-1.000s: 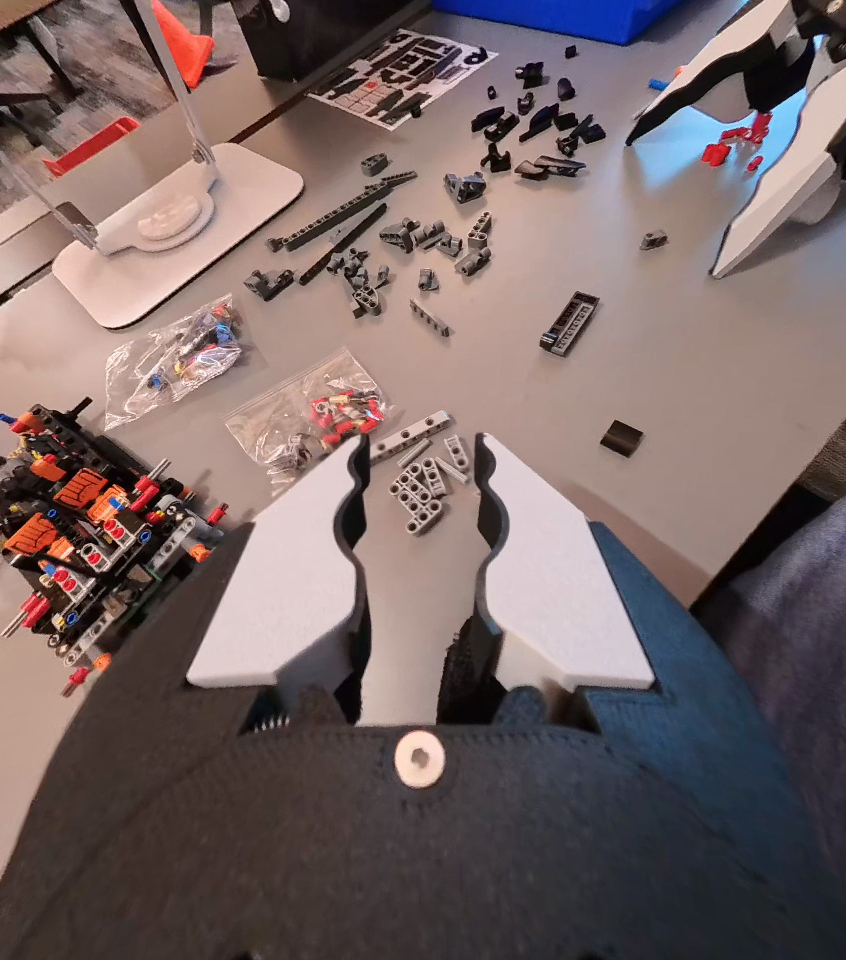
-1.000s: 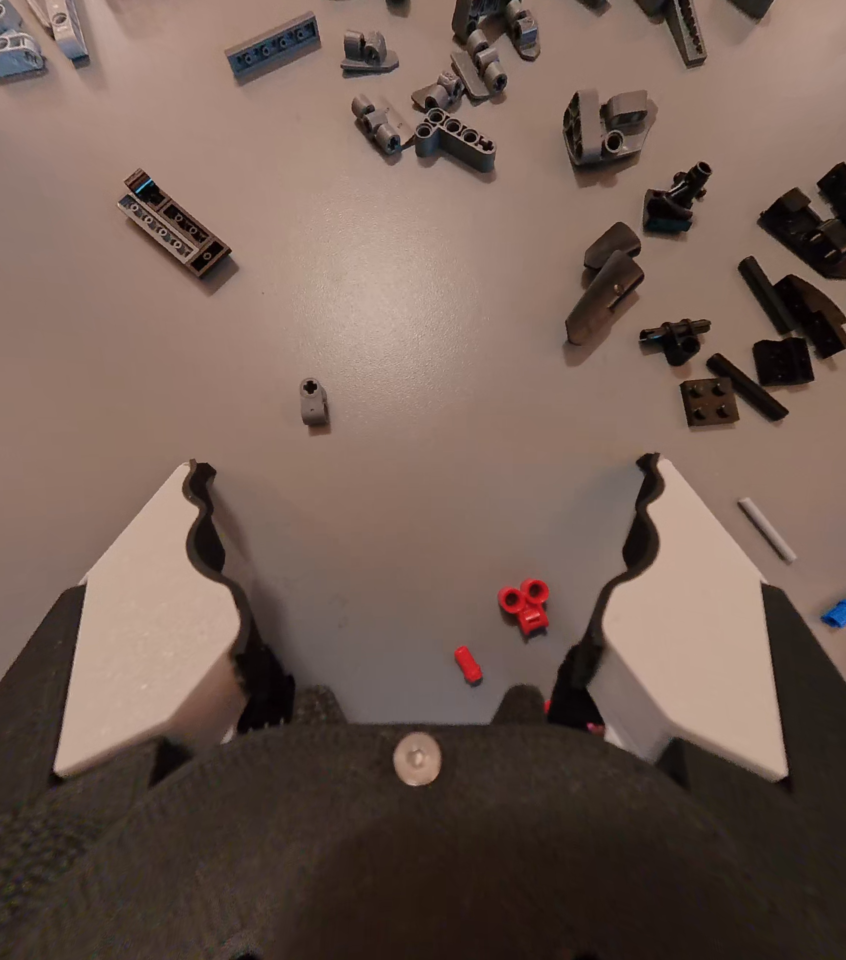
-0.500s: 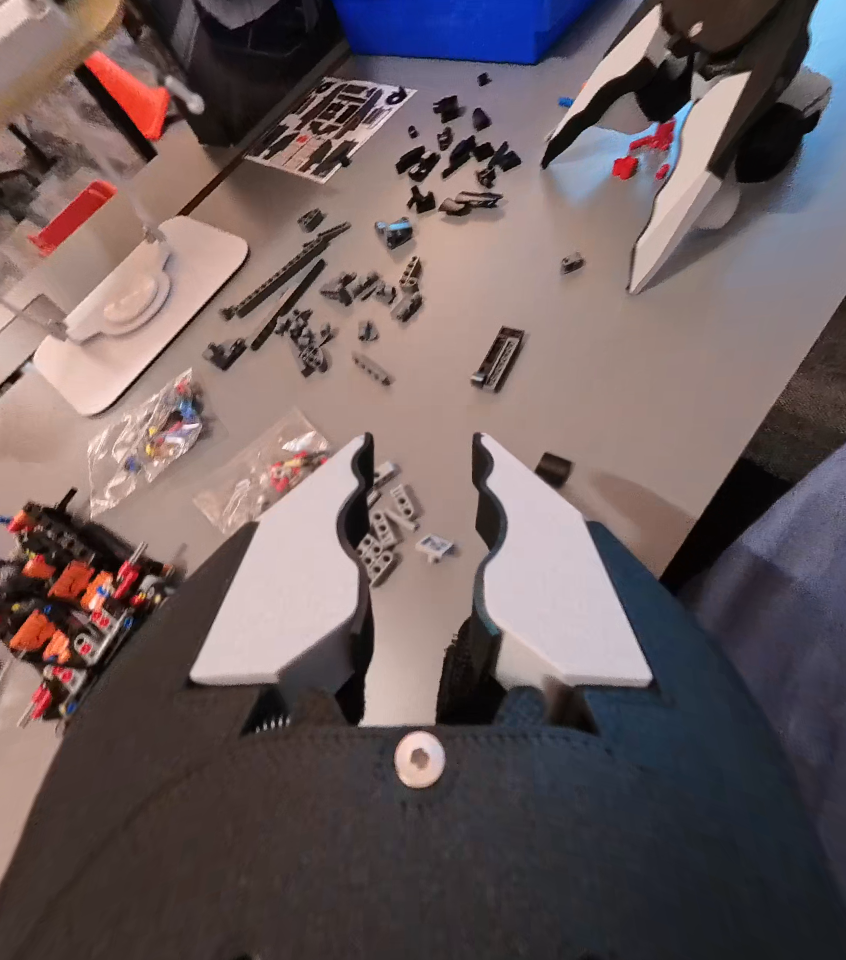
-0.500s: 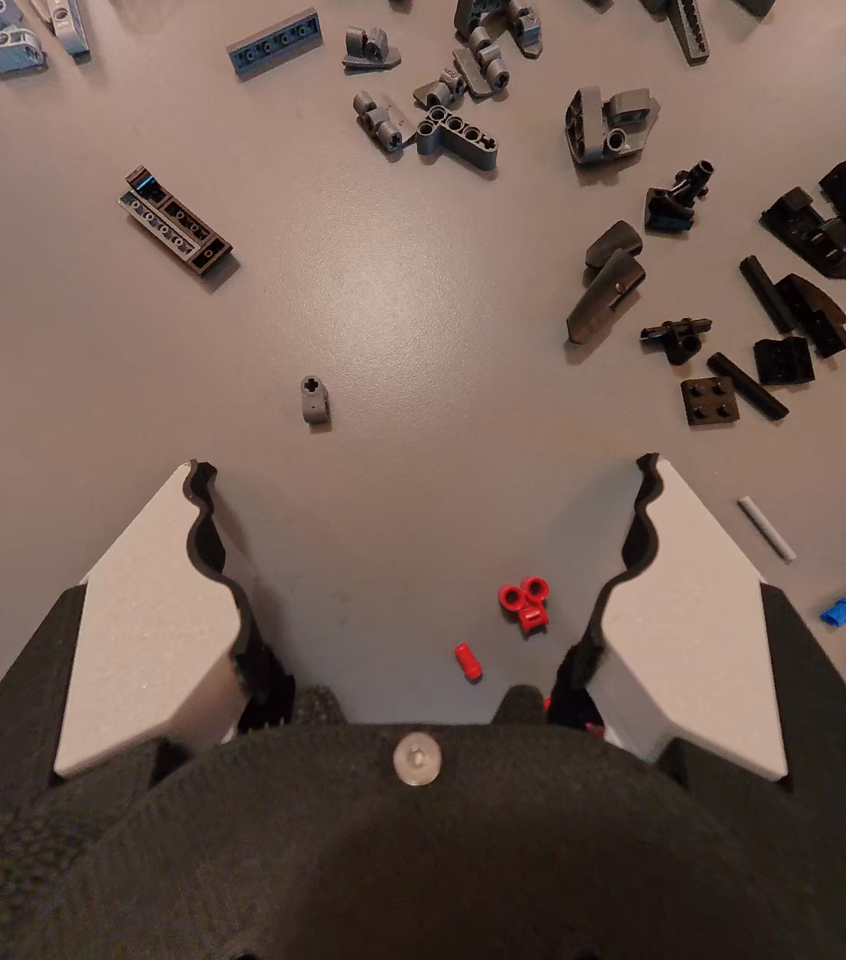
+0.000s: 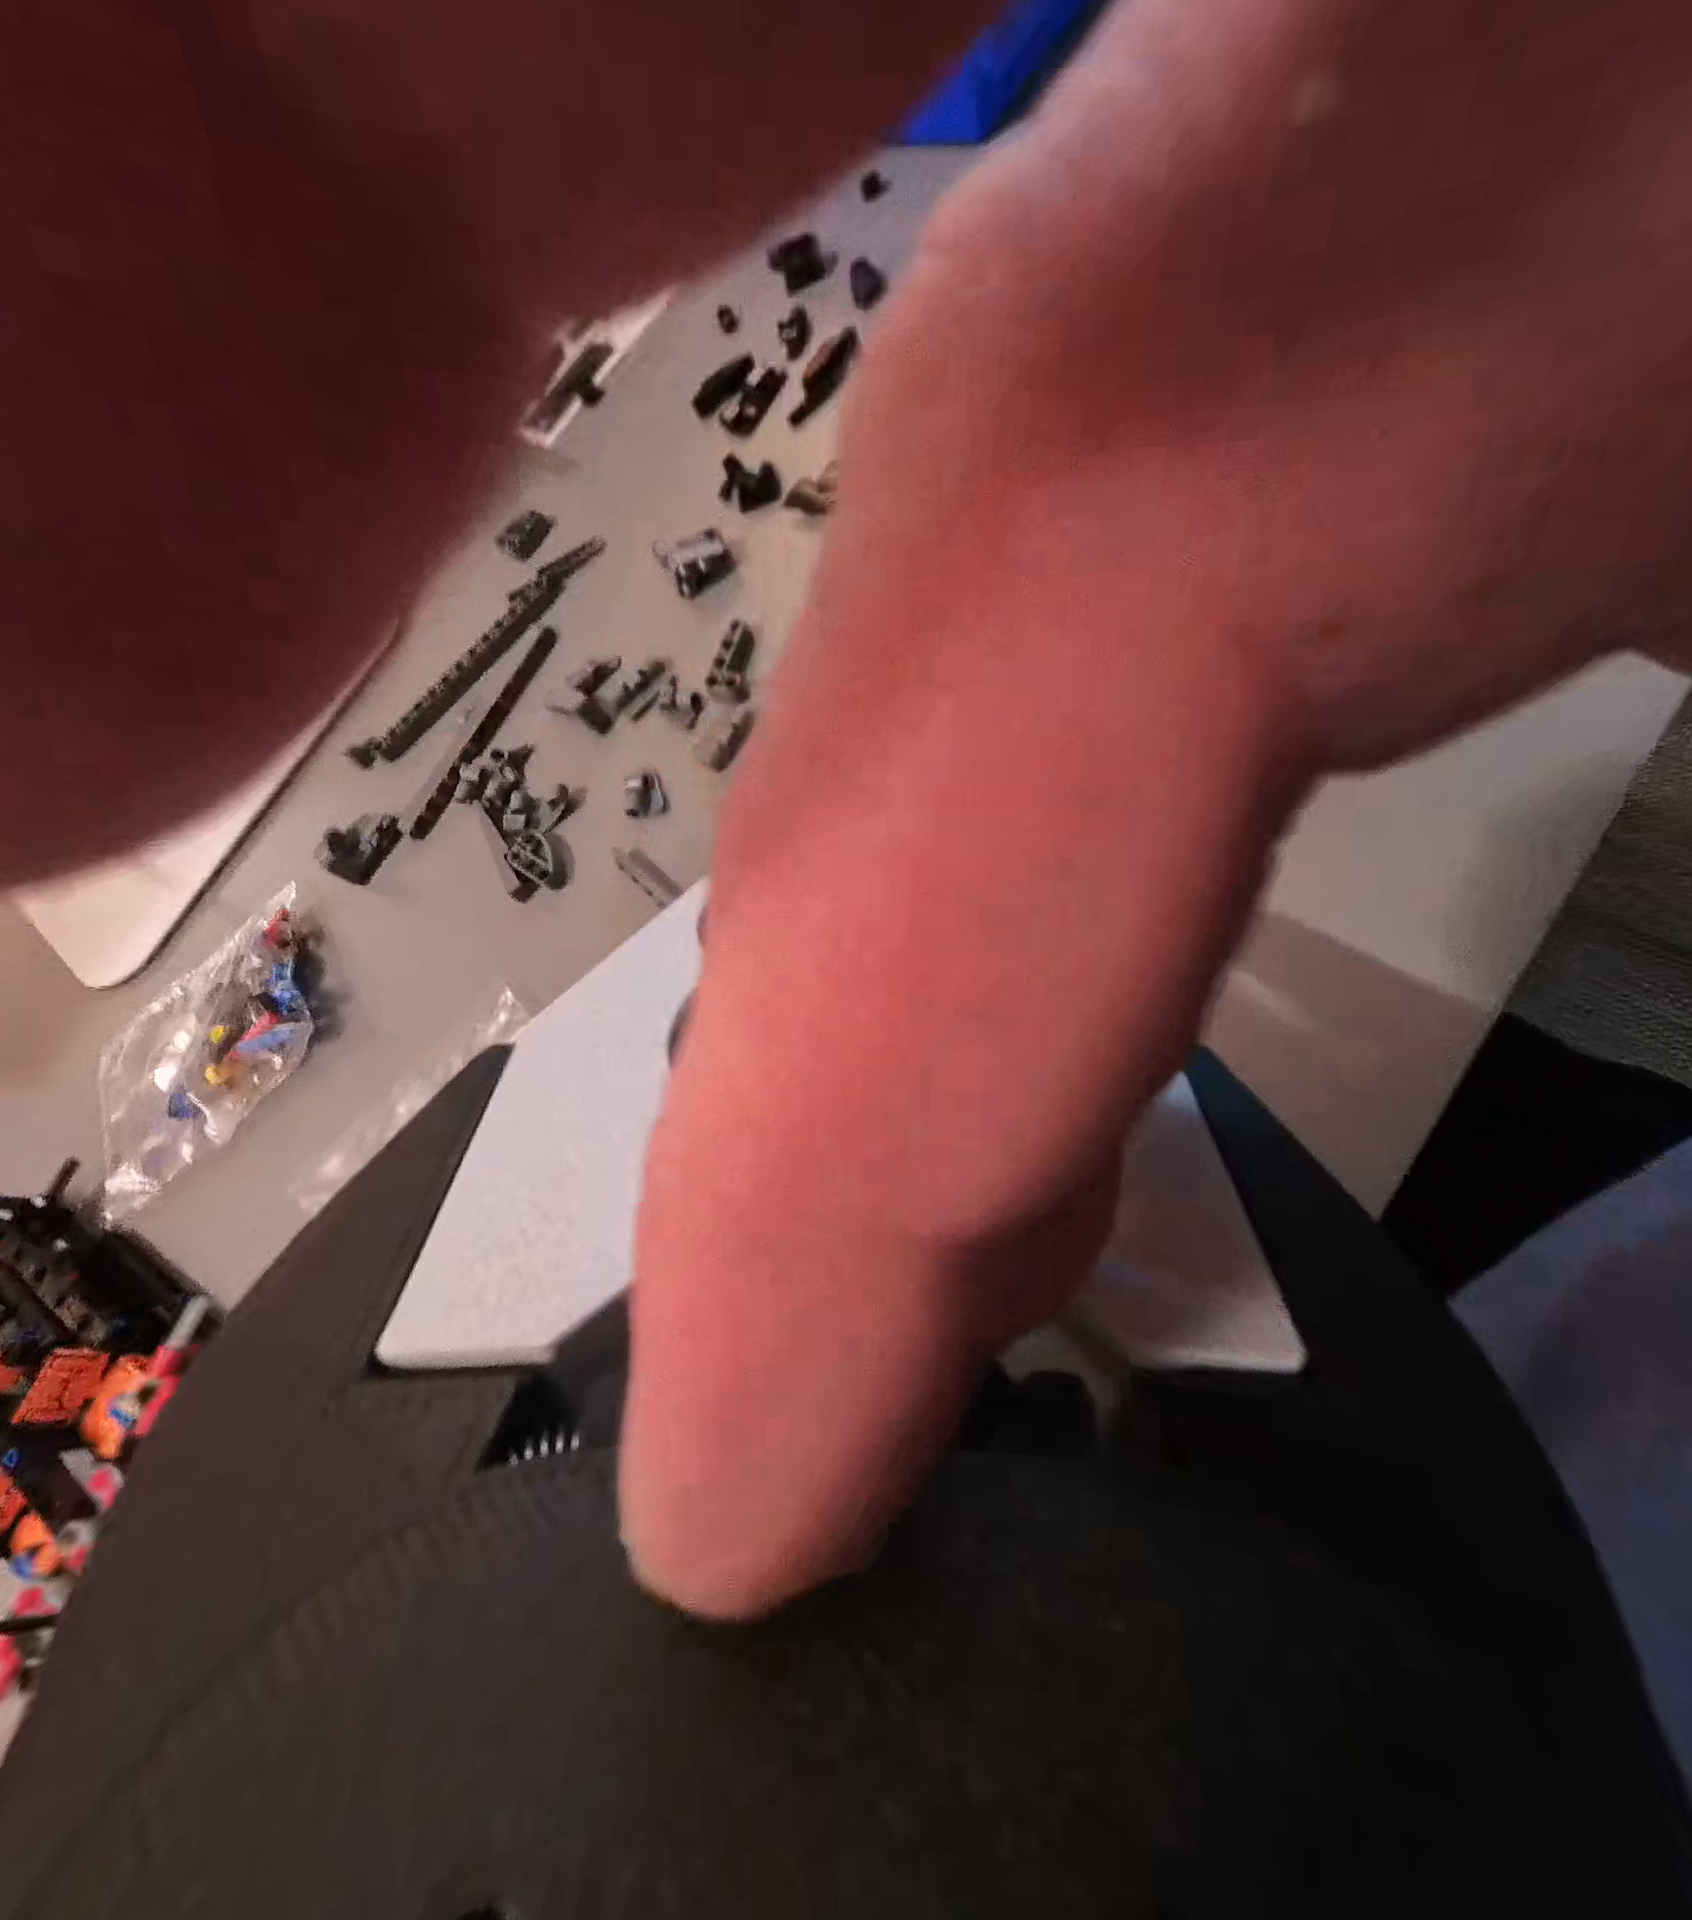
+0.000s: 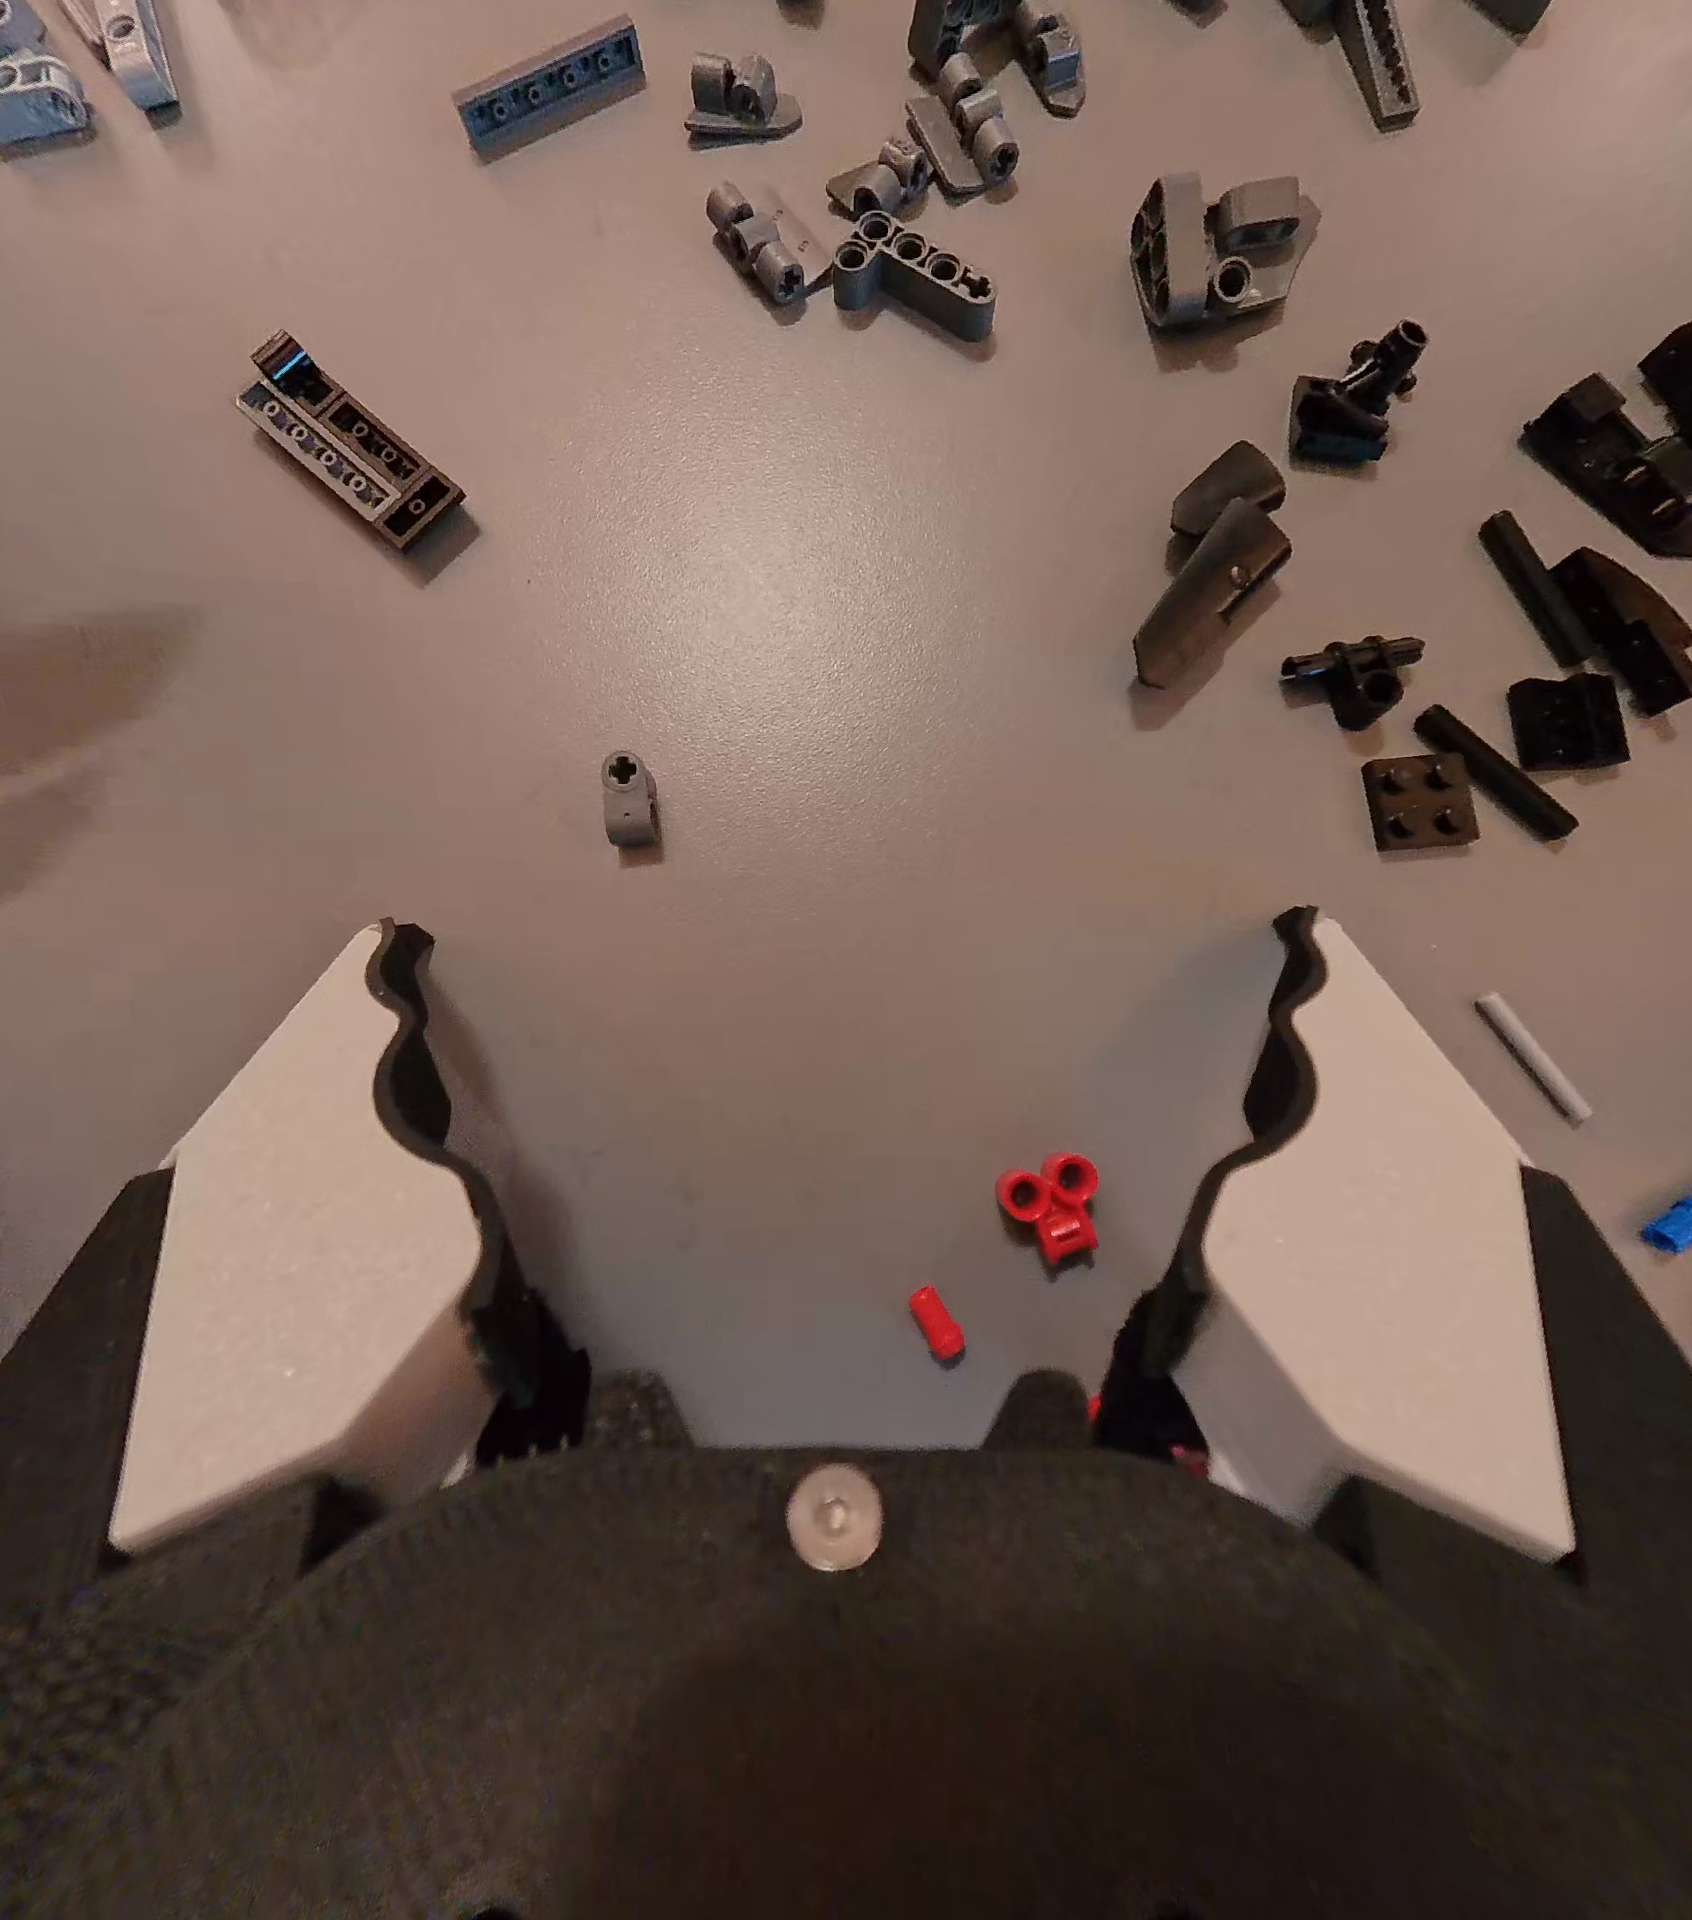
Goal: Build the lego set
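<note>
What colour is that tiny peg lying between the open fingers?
Red. The peg shows best in the right wrist view.

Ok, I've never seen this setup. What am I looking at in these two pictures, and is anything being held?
No robot: a person holds a two-finger tool in each hand, each with a camera looking along its fingers. In the left view a bare hand close to the lens hides the left tool's tips, so its state is unclear; a partly built orange and black model sits at lower left. The right tool is open and empty above the grey table, near a small grey connector and two red pieces, with loose black parts beyond.
</note>
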### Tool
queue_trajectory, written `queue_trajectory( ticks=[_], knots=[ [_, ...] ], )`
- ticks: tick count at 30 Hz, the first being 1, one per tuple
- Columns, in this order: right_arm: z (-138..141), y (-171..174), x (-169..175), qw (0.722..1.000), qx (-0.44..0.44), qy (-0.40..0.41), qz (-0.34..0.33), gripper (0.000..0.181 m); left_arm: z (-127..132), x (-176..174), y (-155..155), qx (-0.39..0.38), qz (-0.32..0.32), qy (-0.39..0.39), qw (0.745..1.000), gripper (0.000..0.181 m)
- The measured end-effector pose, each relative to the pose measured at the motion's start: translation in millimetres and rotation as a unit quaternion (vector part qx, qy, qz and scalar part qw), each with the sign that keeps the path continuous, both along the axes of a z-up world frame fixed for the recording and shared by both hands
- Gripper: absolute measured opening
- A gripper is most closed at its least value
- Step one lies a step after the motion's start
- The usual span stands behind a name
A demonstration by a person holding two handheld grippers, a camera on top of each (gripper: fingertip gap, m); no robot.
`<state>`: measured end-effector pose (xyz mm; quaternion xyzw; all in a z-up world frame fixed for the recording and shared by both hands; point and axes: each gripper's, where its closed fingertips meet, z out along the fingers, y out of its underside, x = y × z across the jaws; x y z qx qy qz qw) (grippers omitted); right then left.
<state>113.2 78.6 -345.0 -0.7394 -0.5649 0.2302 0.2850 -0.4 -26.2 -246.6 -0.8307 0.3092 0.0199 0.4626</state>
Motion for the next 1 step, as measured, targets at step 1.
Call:
queue_trajectory(
  ticks=[1],
  knots=[
    [0.0, 0.0, 0.0, 1.0, 0.0, 0.0, 0.0, 0.155, -6.3, -0.1, -0.8, -0.012, 0.004, -0.011, 1.0, 0.037]
  ],
)
